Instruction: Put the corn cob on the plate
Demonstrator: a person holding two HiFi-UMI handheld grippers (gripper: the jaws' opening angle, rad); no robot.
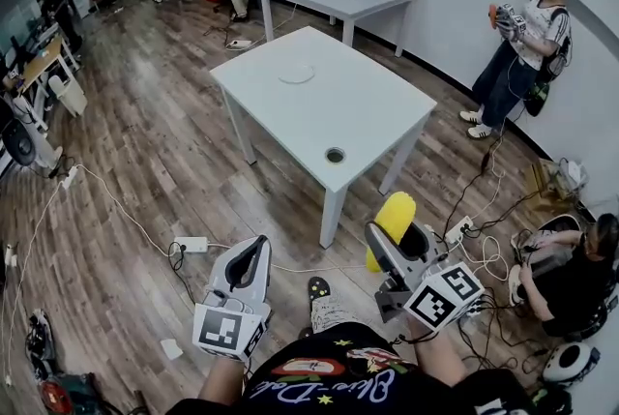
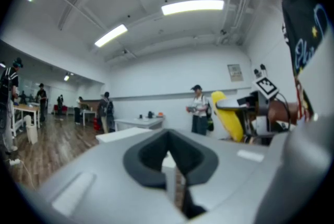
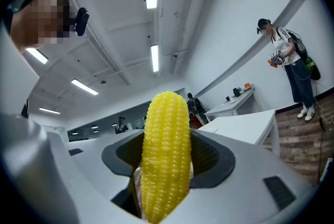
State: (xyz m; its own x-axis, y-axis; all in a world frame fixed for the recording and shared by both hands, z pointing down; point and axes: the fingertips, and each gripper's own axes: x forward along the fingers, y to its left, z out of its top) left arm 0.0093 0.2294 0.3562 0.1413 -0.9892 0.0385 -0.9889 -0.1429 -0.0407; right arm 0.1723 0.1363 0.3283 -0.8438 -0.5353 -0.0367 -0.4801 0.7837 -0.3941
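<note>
Corn cob (image 3: 166,155) upright within right claw (image 3: 167,176)

The corn cob (image 3: 166,157) is bright yellow with neat rows of kernels and a rounded tip. It stands nearly upright, clamped near its lower end between the jaws of the right tongs (image 1: 395,244), with most of its length rising above them. In the head view it sits in the air over the wooden floor, well apart from the white table (image 1: 338,103). The plate (image 1: 297,74) is round, flat and white, barely distinct from the table top. It lies on the table's far half.
</note>
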